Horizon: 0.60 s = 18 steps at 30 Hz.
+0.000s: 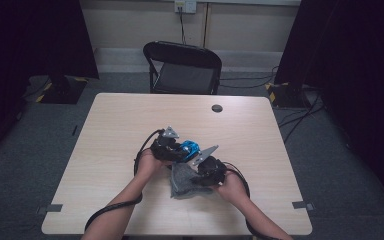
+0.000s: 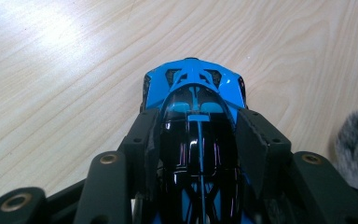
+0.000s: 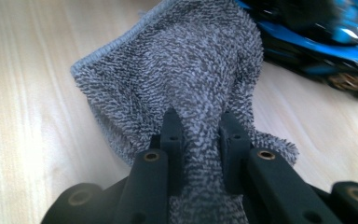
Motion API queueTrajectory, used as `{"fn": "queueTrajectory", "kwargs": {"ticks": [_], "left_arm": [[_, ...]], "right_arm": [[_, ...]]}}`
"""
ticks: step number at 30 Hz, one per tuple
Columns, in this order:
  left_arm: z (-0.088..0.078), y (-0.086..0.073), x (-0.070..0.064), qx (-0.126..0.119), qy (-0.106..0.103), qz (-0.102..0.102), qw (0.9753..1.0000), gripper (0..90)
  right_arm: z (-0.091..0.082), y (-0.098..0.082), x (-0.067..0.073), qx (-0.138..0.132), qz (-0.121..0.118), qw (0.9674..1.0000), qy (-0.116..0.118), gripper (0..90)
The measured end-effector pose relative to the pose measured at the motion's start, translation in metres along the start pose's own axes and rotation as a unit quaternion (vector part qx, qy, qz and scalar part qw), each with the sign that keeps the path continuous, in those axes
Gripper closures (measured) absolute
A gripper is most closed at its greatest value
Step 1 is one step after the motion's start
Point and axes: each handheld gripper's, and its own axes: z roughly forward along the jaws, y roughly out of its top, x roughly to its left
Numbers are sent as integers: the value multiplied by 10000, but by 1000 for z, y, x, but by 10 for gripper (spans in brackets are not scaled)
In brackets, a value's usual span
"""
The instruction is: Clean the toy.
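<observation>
A blue and black toy car (image 2: 193,116) sits near the middle of the pale wooden worktop (image 1: 120,120), a little toward my side, and I have it clamped across its body in my left tool (image 2: 198,128), the two black jaws pressing on its flanks with its blue end poking out beyond them. Just beside the car, on its near side, lies a grey terry cloth (image 3: 177,79), bunched at one end where my right tool (image 3: 200,128) pinches a fold of it tight between nearly closed jaws; the rest of the cloth fans out flat on the wood. From above, both tools meet close together over the car, my left hand (image 1: 147,162) steadying and my right hand (image 1: 232,187) carrying the cloth. I judge the step in hand to be wiping the car: it is held, the cloth is gripped, and the cloth's free edge lies just short of the bodywork. The next move calls for drawing the cloth up onto the shell and rubbing across it while the left grip keeps the car from rolling. A black folding chair (image 1: 182,67) stands beyond the far edge.
</observation>
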Motion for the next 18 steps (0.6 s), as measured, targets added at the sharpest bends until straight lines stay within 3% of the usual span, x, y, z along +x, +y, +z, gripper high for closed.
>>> {"fn": "queueTrajectory", "kwargs": {"ticks": [2,5,18], "left_arm": [[0,0,1,46,0,53,10000,512],[0,0,0,1,20,35,10000,512],[-1,-1,1,-8,6,32,10000,515]], "right_arm": [[3,5,3,-3,-69,9999,113,755],[7,11,4,50,-158,9998,61,754],[17,11,-29,198,313,9992,-164,751]]}}
